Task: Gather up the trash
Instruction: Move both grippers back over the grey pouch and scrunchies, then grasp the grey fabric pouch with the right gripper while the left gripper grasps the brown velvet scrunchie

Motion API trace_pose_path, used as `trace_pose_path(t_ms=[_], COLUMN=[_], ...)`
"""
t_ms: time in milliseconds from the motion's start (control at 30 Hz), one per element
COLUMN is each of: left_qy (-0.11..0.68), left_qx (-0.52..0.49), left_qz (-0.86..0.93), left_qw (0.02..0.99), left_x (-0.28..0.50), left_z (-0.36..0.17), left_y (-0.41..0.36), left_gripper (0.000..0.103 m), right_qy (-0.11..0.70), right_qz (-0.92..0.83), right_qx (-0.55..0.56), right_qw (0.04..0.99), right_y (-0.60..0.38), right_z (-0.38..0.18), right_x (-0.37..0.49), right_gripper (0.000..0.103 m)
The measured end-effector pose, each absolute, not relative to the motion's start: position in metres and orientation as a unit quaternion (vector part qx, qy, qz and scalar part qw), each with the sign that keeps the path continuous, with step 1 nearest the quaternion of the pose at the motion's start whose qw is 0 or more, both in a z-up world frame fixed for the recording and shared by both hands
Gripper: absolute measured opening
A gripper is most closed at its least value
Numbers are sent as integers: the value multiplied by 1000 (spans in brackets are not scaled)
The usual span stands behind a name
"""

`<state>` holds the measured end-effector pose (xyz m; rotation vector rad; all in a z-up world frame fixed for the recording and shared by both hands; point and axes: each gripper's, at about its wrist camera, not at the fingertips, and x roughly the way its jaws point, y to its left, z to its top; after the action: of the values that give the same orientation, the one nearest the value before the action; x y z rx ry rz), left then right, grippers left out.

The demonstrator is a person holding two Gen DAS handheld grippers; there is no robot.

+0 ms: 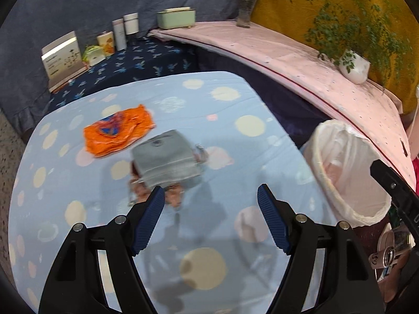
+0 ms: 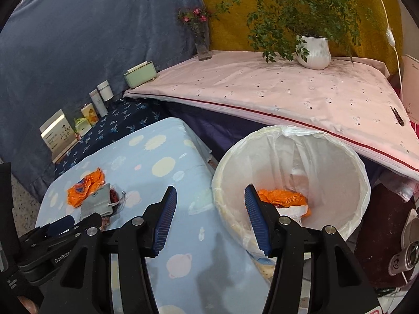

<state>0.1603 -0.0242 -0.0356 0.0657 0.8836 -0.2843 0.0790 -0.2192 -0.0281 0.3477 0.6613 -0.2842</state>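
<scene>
With both the left tongs [image 1: 210,196] and the right tongs [image 2: 210,196] spread and empty, the grey pouch [image 1: 167,161] on the surface [image 1: 235,136] should be approached squarely, gripped mid-body, then carried to the bin [image 2: 345,172].

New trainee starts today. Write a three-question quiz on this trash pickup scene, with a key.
1. True or false: the left gripper holds the grey pouch.
2. What already lies in the lined bin?
A. an orange wrapper
B. a bottle
C. nothing
3. Which trash lies beside the pouch on the blue spotted cloth?

Key:
1. False; both the left and the right gripper are open and empty.
2. A, orange wrapper.
3. An orange bag.
</scene>
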Motion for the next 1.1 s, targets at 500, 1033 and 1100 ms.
trace_pose_path(t_ms=[500, 1033, 1100], left_qy=[430, 445, 448], left_qx=[10, -32, -37], left_qz=[-95, -50, -43], left_qw=[898, 893, 892], left_x=[158, 173, 177], left_z=[-43, -57, -59], left_y=[36, 101, 110], left_gripper=[69, 70, 70], right_qy=[338, 373, 378], right_qz=[-98, -34, -20], right_qx=[136, 112, 109], right_qw=[926, 920, 919], right_y=[-162, -99, -85], right_z=[-26, -50, -54], right_x=[93, 146, 155], right_gripper=[53, 53, 53])
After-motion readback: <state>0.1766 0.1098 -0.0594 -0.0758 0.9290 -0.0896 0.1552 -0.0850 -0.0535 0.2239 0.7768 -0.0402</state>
